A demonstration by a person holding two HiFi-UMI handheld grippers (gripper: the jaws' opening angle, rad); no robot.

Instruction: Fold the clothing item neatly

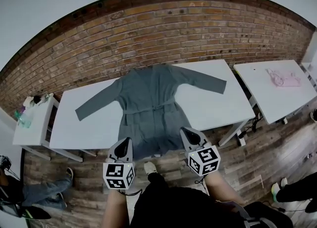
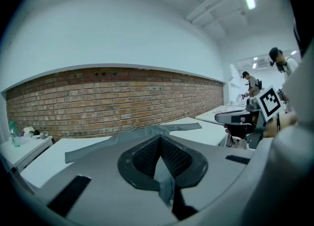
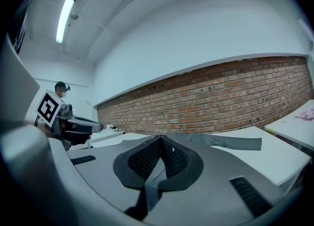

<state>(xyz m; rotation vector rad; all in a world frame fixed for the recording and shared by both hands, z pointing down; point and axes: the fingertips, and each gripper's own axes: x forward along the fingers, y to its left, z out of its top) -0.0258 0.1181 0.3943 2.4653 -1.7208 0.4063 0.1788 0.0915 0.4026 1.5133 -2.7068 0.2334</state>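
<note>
A grey long-sleeved robe [image 1: 148, 106] lies flat on the white table [image 1: 213, 108], sleeves spread to either side and a belt across the waist. Its hem hangs at the near edge. My left gripper [image 1: 126, 142] is shut on the hem's left corner, and my right gripper [image 1: 188, 133] is shut on the right corner. In the left gripper view a strip of grey cloth [image 2: 166, 183] is pinched in the closed left gripper [image 2: 161, 145], with the robe [image 2: 147, 133] stretched out beyond. The right gripper view shows the right gripper [image 3: 161, 144] clamped on cloth [image 3: 152, 189] likewise, with a sleeve [image 3: 230, 142] ahead.
A second white table [image 1: 262, 98] stands to the right with a pink item [image 1: 285, 77] on it. A small white table [image 1: 29, 130] with bottles is at the left. A brick wall [image 1: 163, 29] runs behind. People's legs show at the lower left [image 1: 44, 192] and lower right [image 1: 297, 190].
</note>
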